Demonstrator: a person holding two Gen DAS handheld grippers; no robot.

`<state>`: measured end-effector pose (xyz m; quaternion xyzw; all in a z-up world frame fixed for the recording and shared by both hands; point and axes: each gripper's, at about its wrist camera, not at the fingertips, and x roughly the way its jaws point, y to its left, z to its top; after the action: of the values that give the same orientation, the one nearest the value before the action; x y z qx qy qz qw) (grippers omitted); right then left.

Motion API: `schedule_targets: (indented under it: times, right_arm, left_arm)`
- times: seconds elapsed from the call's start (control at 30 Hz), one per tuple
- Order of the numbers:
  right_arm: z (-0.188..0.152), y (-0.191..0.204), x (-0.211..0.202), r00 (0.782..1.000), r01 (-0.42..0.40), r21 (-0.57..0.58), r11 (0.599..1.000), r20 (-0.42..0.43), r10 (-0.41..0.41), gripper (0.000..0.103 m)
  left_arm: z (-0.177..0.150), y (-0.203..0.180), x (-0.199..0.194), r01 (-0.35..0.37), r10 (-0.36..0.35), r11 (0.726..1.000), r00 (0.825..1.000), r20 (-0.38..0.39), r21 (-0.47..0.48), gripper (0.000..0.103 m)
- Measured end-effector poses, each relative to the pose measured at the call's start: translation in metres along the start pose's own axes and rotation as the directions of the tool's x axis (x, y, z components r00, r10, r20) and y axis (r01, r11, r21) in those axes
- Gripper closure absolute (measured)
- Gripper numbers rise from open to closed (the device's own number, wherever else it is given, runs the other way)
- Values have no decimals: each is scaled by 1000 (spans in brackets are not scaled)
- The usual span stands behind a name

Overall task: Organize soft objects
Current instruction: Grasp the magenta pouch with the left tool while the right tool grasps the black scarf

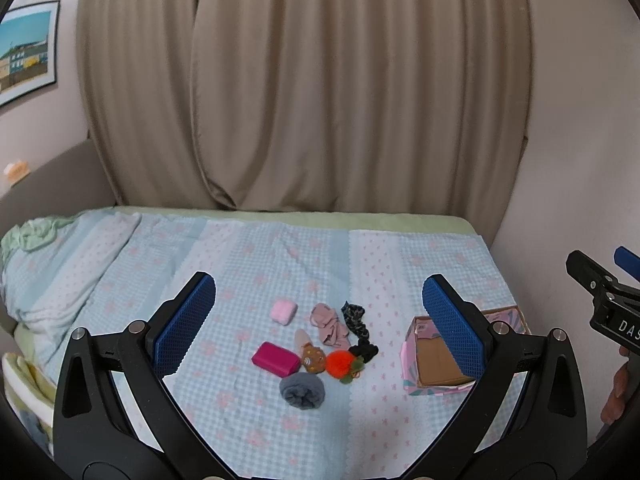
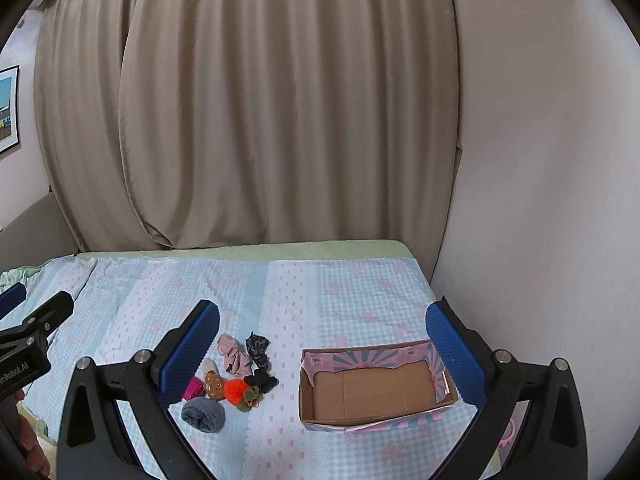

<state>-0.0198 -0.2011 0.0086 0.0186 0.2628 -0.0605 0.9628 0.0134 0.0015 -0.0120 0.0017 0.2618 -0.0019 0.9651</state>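
Note:
Several soft items lie in a cluster on the bed: a pale pink pad [image 1: 283, 311], a magenta pouch [image 1: 276, 358], a grey rolled sock [image 1: 302, 390] [image 2: 203, 414], an orange pom-pom [image 1: 341, 362] [image 2: 235, 390], a brown plush [image 1: 313, 356], a pink cloth [image 1: 329, 324] [image 2: 234, 354] and dark scrunchies [image 1: 356, 318] [image 2: 258, 350]. An open empty cardboard box [image 2: 374, 390] [image 1: 436, 360] stands to their right. My left gripper [image 1: 320, 304] is open above the cluster. My right gripper [image 2: 322, 332] is open, raised between cluster and box.
The bed has a light blue checked cover [image 1: 280, 248] with a rumpled blanket [image 1: 40, 264] at the left. Beige curtains [image 1: 304, 80] hang behind it. A wall [image 2: 540, 200] borders the bed on the right. A framed picture [image 1: 28, 52] hangs at the left.

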Motion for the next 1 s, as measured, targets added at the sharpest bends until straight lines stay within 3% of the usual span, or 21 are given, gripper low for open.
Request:
schedule_targets:
  times: [0.23,0.4,0.57,0.7,0.83,1.0]
  right_arm:
    - [-4,7,29,992,-96,-67,993,-93,90,0]
    - [-17,18,77,968,-197,-115,974,-179,175,0]
    - [-42,37,125,934,-273,-112,956,-269,235,0]
    - [-64,54,167,904,-303,-94,948,-343,254,0]
    - [-72,67,206,887,-312,-94,946,-386,254,0]
    - [-77,85,269,873,-312,-121,942,-429,233,0]
  left_arm:
    - [-12,9,20,-79,71,993,992,-102,-83,1]
    - [-42,25,43,-188,151,968,965,-215,-164,1]
    - [-73,44,73,-249,175,947,930,-323,-204,1]
    - [-93,62,107,-278,166,927,906,-390,-251,1]
    - [-112,81,156,-276,107,905,885,-454,-324,1]
    - [-135,93,219,-294,59,881,845,-532,-370,1]
